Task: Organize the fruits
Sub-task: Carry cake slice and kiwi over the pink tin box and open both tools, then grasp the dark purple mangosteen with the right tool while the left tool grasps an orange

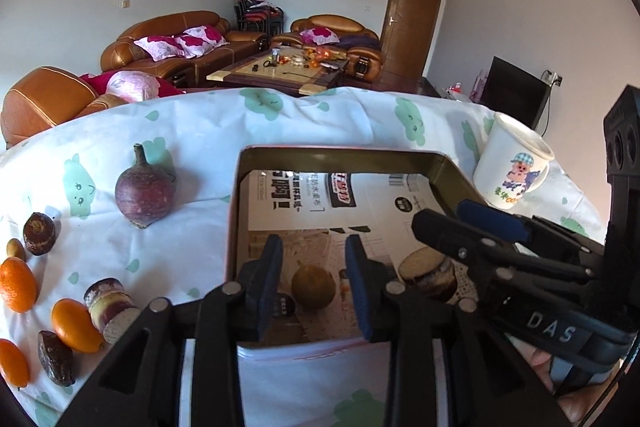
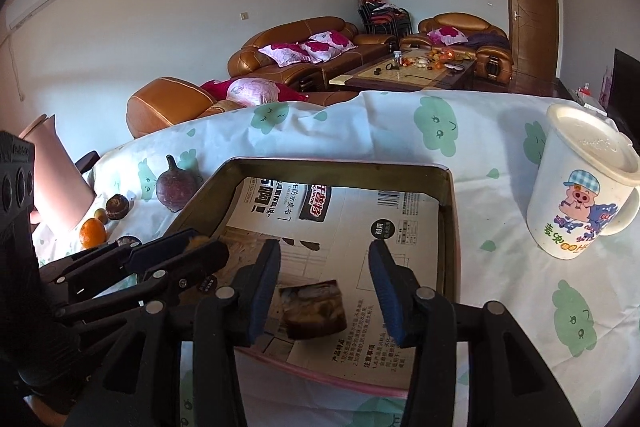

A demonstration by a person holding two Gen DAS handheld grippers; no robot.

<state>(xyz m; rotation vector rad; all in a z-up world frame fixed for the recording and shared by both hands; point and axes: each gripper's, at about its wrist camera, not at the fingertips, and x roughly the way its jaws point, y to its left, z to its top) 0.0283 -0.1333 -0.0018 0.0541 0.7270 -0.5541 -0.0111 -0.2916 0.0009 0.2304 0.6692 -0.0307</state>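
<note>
A square tin tray [image 1: 448, 167] [image 2: 448, 227] lined with printed paper sits on the clouded tablecloth. My left gripper [image 1: 314, 287] is open above the tray's near left, over a small yellow-brown fruit [image 1: 313, 286] lying in the tray. My right gripper [image 2: 326, 291] is open above a brown sugarcane piece [image 2: 314, 309] [image 1: 428, 273] in the tray. Left of the tray lie a purple passion fruit [image 1: 145, 191] [image 2: 176, 189], orange kumquats [image 1: 76, 325] [image 2: 93, 231], dark water chestnuts [image 1: 39, 233] and a sugarcane piece [image 1: 110, 307].
A white lidded mug [image 2: 580, 195] [image 1: 512, 167] with a pig cartoon stands right of the tray. The table's far edge drops off towards brown sofas [image 2: 296, 55] and a coffee table [image 1: 280, 71]. A person's arm [image 2: 56, 183] is at the left.
</note>
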